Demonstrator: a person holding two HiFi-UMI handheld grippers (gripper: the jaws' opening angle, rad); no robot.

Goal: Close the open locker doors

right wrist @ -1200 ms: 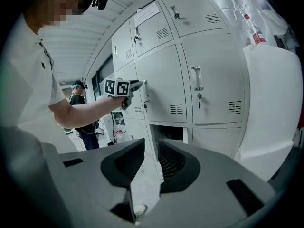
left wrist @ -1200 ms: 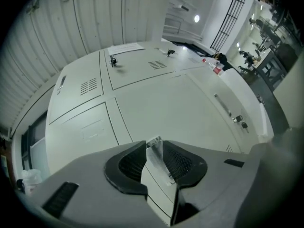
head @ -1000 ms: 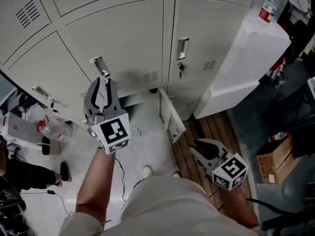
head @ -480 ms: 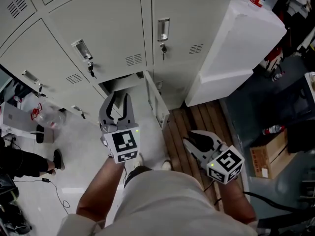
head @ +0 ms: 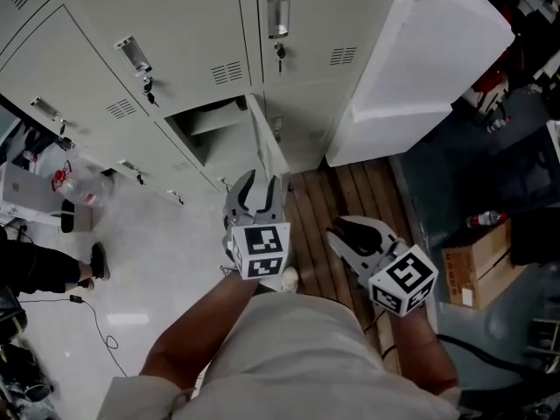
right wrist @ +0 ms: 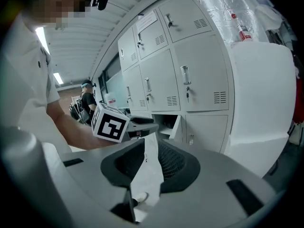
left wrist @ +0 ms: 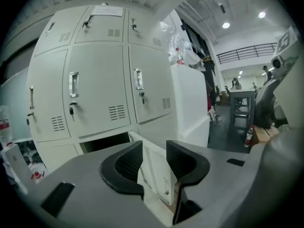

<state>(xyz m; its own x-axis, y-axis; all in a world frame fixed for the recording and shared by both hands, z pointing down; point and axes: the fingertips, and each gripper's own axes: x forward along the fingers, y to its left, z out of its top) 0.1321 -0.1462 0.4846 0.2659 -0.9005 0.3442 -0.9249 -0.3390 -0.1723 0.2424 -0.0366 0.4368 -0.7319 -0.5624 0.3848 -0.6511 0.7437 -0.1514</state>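
Observation:
The grey lockers fill the top of the head view. One bottom locker's door stands swung out toward me, and its compartment is dark inside. My left gripper hovers just in front of that door's free edge, its jaws opening, nothing pressed between them. In the left gripper view the door shows through the gap of the left gripper. My right gripper hangs lower right over the wooden floor, open and empty. From the right gripper the same open door lies ahead.
A tall white cabinet stands right of the lockers. A cardboard box sits at the far right. Wooden planks cover the floor by the door. A person's leg and a clear plastic bottle lie at the left.
My left gripper has come down and right from the upper lockers to the open bottom door, and its jaws have widened. The right gripper has kept its place and opening.

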